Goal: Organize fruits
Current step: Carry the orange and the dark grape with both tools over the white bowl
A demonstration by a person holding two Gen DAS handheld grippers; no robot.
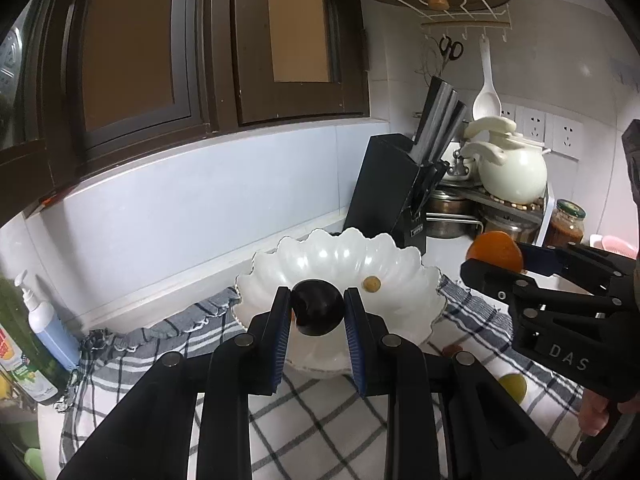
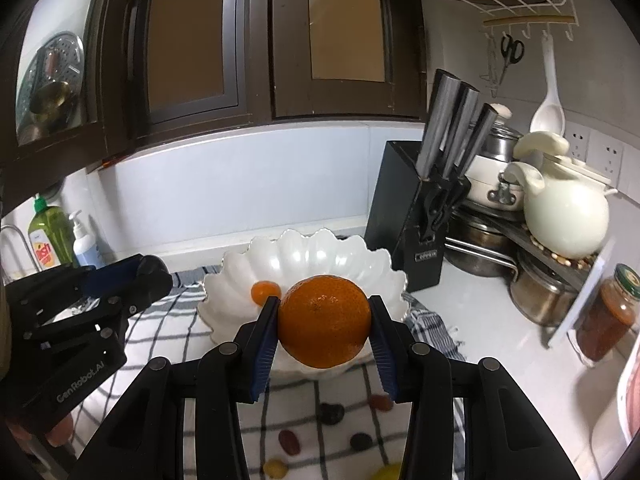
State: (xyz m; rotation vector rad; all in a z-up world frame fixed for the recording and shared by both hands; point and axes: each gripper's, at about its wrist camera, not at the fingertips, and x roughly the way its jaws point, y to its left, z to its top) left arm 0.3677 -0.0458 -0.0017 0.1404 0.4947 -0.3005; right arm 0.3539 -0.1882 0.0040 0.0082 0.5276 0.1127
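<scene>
While both grippers tilt downward, the left gripper [image 1: 318,312] clamps a plum [image 1: 318,307], the right gripper [image 2: 324,322] an orange [image 2: 324,320]; beyond the jaws, a bowl [image 2: 320,252] on the tabletop's checked cloth [image 2: 160,332].

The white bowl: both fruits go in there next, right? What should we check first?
1. Left gripper holds the dark plum firmly between its pads: ok.
2. Right gripper holds the orange firmly: ok.
3. White bowl stands upright on the checked cloth: ok.
4. Room in the bowl: ok, only one small orange fruit lies inside.
5. The two grippers are apart, not bumping: ok.
6. Whether each fruit already hangs right above the bowl: cannot tell from these views.
</scene>
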